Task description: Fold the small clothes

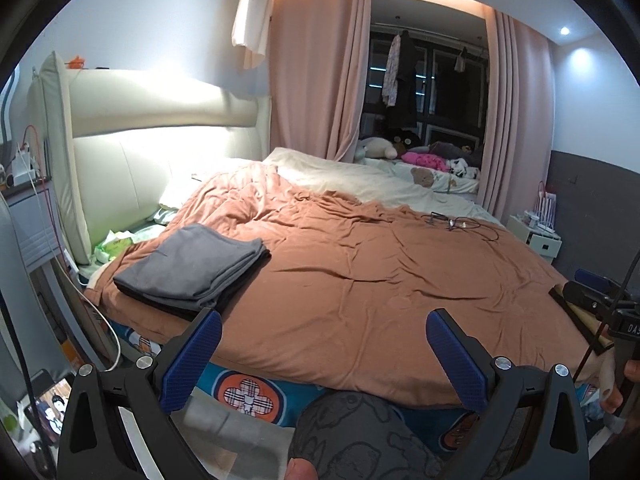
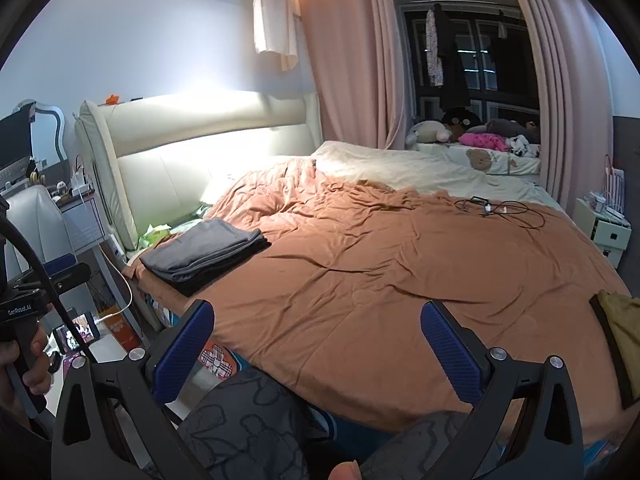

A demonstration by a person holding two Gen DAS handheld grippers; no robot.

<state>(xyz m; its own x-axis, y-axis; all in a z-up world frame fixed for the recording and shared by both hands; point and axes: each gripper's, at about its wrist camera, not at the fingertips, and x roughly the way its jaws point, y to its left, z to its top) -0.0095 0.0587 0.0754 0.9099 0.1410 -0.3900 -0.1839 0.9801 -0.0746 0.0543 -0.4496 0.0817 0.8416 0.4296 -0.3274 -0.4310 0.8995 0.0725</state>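
Grey folded clothes [image 1: 192, 266] sit stacked near the bed's [image 1: 380, 280] left edge; soft, limp cotton, best pinched at a corner. Left gripper [image 1: 324, 354] and right gripper [image 2: 316, 344] gape wide, empty.

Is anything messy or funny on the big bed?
Yes. A tangle of black cables lies loose on the rumpled orange blanket near the far side. The folded grey clothes sit neatly near the headboard.
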